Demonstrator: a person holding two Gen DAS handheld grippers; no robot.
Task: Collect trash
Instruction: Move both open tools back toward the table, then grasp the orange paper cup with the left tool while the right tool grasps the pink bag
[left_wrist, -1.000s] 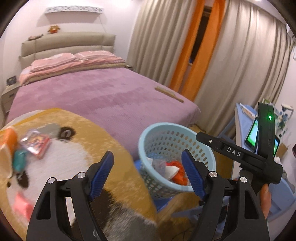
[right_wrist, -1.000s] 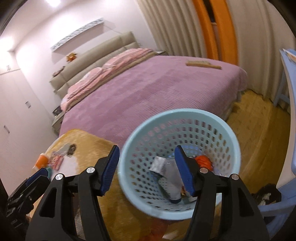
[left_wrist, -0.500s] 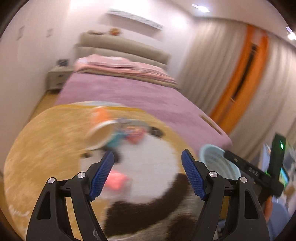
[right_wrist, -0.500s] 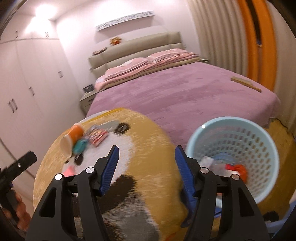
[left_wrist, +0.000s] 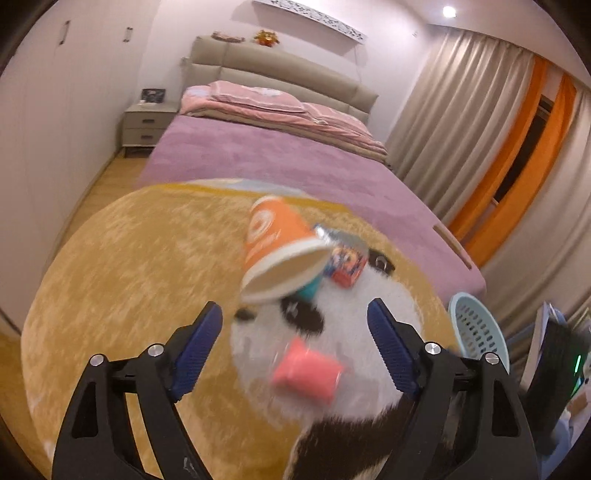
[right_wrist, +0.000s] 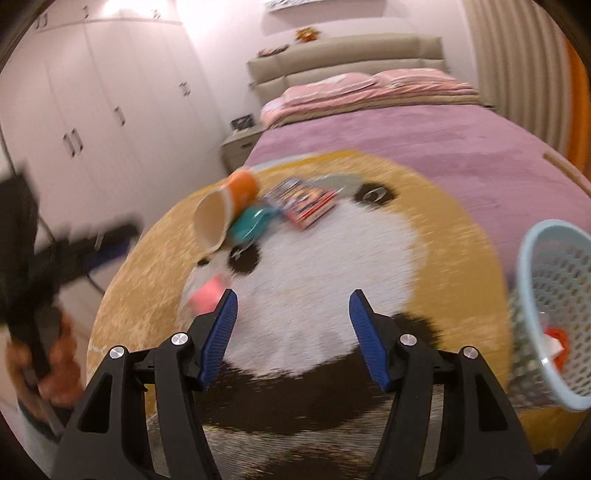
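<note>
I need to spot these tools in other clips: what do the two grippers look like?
Both the left gripper and right gripper have black angular plastic frames with silver screw heads, and blue ribbed pads lining the fingers.

Both views overlook rug (left_wrist: 122, 258).

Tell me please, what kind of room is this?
Most likely a bedroom in a home: a bed with a purple cover and pink pillows, a nightstand beside it, and white wardrobe doors along the wall.
</note>
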